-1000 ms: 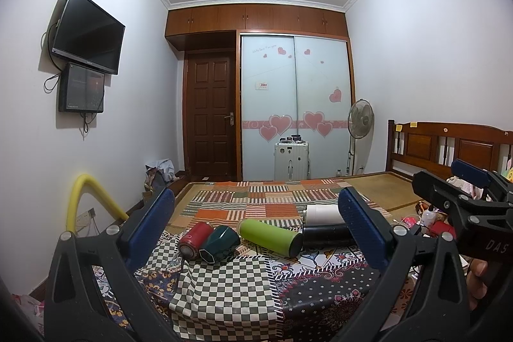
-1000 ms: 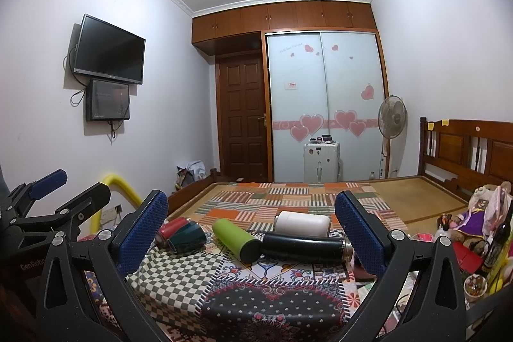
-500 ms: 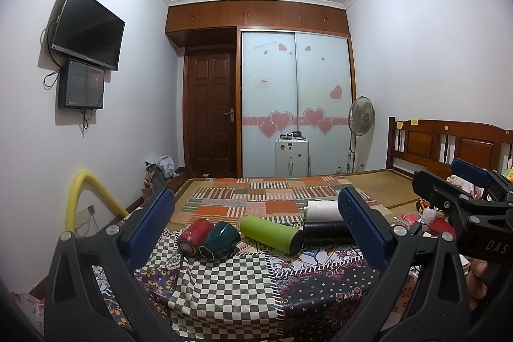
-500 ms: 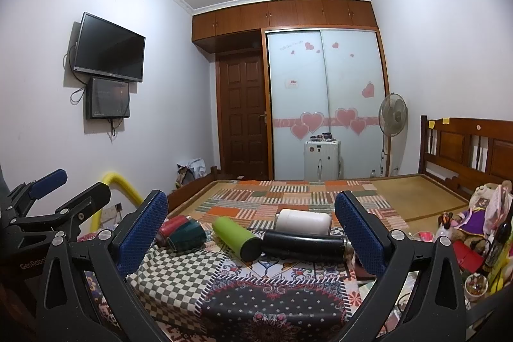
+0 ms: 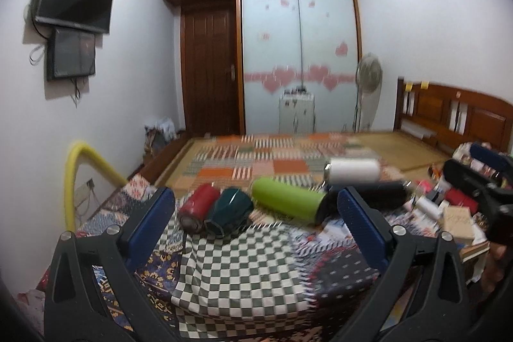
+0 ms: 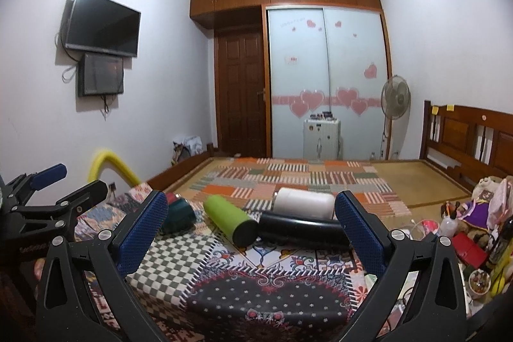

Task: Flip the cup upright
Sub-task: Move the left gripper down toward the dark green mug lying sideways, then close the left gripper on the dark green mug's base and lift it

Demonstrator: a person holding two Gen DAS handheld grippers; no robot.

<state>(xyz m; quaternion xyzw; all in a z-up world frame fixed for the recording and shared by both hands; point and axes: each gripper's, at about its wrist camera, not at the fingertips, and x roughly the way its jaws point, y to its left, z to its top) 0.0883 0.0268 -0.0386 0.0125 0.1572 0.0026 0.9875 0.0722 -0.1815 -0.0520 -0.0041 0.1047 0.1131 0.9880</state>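
Several cups lie on their sides on a patchwork-covered table (image 5: 243,271): a red cup (image 5: 197,207), a dark green mug (image 5: 229,210), a lime green tumbler (image 5: 287,202), a black flask (image 5: 381,197) and a white cup (image 5: 352,170). My left gripper (image 5: 255,223) is open and empty, short of the red cup and green mug. In the right wrist view the green mug (image 6: 179,215), lime tumbler (image 6: 231,220), black flask (image 6: 301,229) and white cup (image 6: 304,202) lie ahead of my right gripper (image 6: 251,229), which is open and empty.
A bed with a patchwork quilt (image 6: 288,178) lies behind the table. Clutter of bottles and boxes (image 6: 465,233) sits to the right. A yellow foam tube (image 5: 77,175) stands at the left. Each gripper shows at the edge of the other's view.
The left gripper has moved forward and tilted down, so the cups look nearer and lower between its fingers; its view is blurred by motion. The right gripper has edged slightly closer.
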